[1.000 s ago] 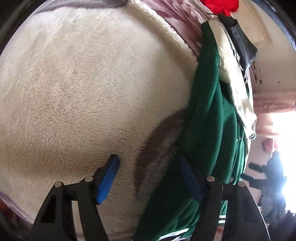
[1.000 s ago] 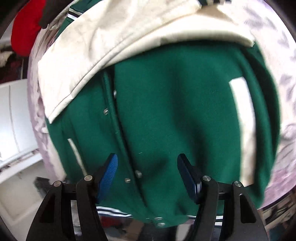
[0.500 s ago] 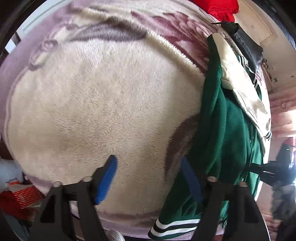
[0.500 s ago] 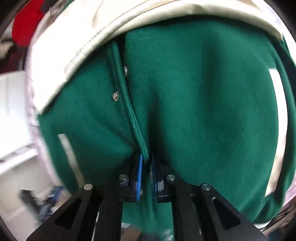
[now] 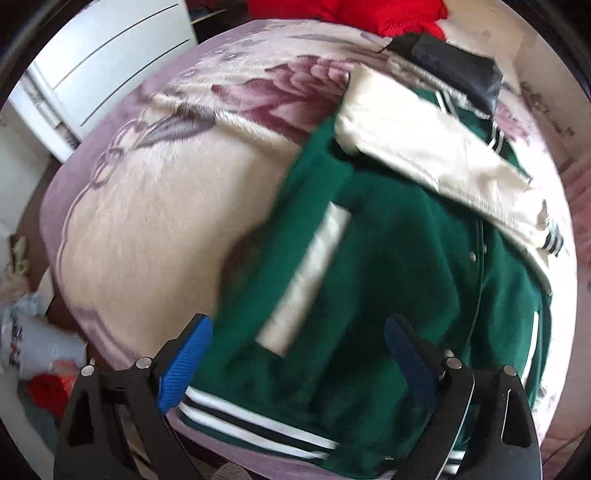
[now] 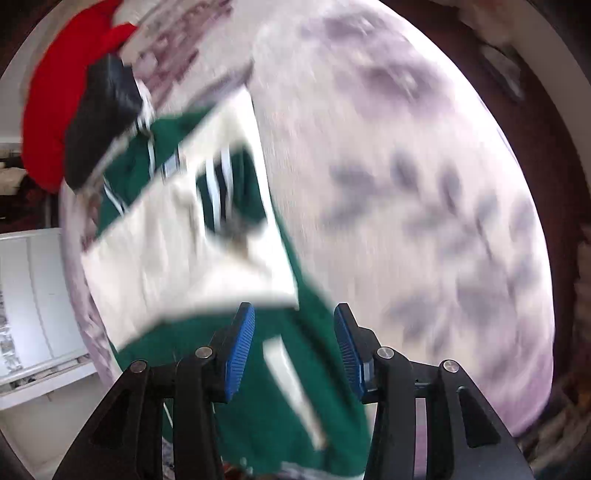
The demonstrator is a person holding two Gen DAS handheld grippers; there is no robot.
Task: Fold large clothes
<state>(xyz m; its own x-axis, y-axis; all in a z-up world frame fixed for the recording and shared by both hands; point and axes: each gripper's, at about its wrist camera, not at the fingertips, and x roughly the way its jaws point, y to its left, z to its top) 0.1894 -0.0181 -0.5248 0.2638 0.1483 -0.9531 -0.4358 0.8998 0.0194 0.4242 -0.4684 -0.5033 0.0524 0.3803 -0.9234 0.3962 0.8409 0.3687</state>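
Observation:
A green varsity jacket [image 5: 388, 280] with cream sleeves [image 5: 424, 147] lies front-up on a plush floral blanket [image 5: 155, 221]. One sleeve is folded across its chest. My left gripper [image 5: 297, 365] hovers above the jacket's striped hem side, its jaws wide and still opening, with nothing pressed between them. In the blurred right wrist view the jacket [image 6: 280, 406] fills the lower left, its cream sleeves [image 6: 184, 266] crossed over the body. My right gripper [image 6: 293, 347] is above the jacket's edge with its jaws opening. Green cloth shows behind the gap, and the pads do not press on it.
A red garment [image 5: 351, 14] and a black item [image 5: 454, 66] lie beyond the jacket's collar, the same red garment [image 6: 48, 103] and black item [image 6: 99, 118] showing upper left in the right wrist view. White drawers [image 5: 103, 55] stand beside the bed. Bags and clutter [image 5: 33, 343] lie on the floor.
My left gripper rose and swung from the bare blanket to over the jacket, opening wider. My right gripper pinched the jacket's front edge, then let go and swept toward the jacket's side.

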